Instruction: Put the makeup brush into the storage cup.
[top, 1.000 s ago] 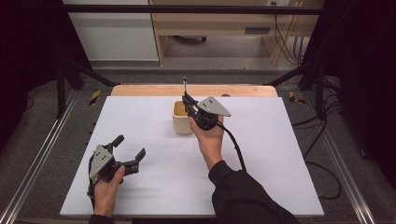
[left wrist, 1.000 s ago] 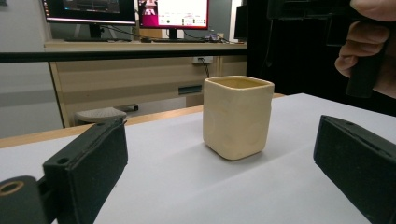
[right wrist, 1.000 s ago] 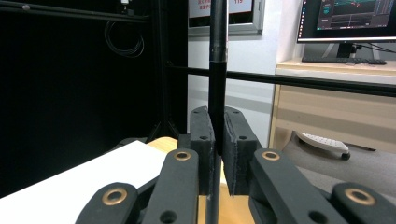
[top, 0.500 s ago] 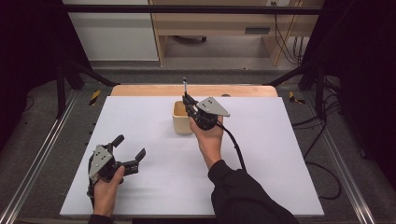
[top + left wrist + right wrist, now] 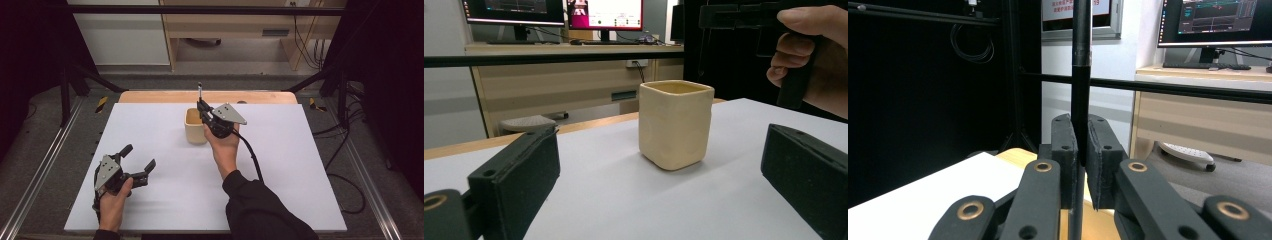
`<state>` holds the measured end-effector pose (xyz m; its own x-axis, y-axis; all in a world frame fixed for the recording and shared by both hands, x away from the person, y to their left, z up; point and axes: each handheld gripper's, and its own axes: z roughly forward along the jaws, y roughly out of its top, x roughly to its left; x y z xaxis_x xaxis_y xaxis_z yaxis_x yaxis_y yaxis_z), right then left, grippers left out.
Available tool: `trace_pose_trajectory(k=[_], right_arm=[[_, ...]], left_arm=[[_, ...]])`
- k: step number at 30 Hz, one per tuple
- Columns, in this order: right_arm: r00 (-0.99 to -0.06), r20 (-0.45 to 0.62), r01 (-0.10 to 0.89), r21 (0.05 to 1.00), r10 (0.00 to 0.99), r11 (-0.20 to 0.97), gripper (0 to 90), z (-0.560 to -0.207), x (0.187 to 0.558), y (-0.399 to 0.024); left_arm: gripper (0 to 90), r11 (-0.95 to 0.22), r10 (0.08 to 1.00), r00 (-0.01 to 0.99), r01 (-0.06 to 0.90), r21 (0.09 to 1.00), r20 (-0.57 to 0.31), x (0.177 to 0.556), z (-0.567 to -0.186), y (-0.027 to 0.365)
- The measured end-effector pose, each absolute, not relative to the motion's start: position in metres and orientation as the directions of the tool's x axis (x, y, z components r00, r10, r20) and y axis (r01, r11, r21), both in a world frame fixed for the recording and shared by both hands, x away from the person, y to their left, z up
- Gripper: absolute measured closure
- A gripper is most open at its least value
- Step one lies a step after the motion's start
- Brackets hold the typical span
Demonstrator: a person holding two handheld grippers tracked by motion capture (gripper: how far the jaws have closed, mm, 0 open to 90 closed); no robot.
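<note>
Nothing has shifted that I can see since a second ago: both hands sit where they were. I have the right gripper [image 5: 202, 106] clamped on a thin black pen [image 5: 1081, 75], which stands upright between the pads and rises above them, just over the far side of the cream cup [image 5: 195, 126]. That cup stands on the white table [image 5: 300, 165], toward its far edge. Near the front-left corner, the left gripper [image 5: 137, 160] rests with its jaws spread apart, holding nothing and facing the cup.

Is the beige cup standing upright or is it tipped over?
Upright. The beige cup stands on its base on the white table, its open mouth facing up. What is inside it cannot be seen.
</note>
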<state>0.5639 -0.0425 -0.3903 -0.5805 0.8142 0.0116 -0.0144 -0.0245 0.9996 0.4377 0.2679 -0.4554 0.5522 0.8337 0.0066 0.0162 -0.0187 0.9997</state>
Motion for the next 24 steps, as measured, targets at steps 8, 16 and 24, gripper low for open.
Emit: trace_pose_trajectory(k=[8, 16, 24], right_arm=[[-0.579, 0.013, -0.004, 1.0, 0.815, -0.018, 83.8, -0.394, 0.566, -0.042], [-0.58, 0.003, 0.001, 1.0, 0.815, -0.003, 83.8, -0.398, 0.568, -0.041], [-0.579, 0.002, 0.016, 1.0, 0.816, 0.009, 83.8, -0.401, 0.568, -0.039]], left_arm=[[2.0, -0.024, 0.833, 0.554, 0.016, 1.0, 0.011, 0.437, -0.455, 0.267], [2.0, -0.026, 0.834, 0.551, 0.016, 1.0, 0.013, 0.437, -0.455, 0.268], [2.0, -0.026, 0.834, 0.552, 0.014, 1.0, 0.014, 0.437, -0.455, 0.268]])
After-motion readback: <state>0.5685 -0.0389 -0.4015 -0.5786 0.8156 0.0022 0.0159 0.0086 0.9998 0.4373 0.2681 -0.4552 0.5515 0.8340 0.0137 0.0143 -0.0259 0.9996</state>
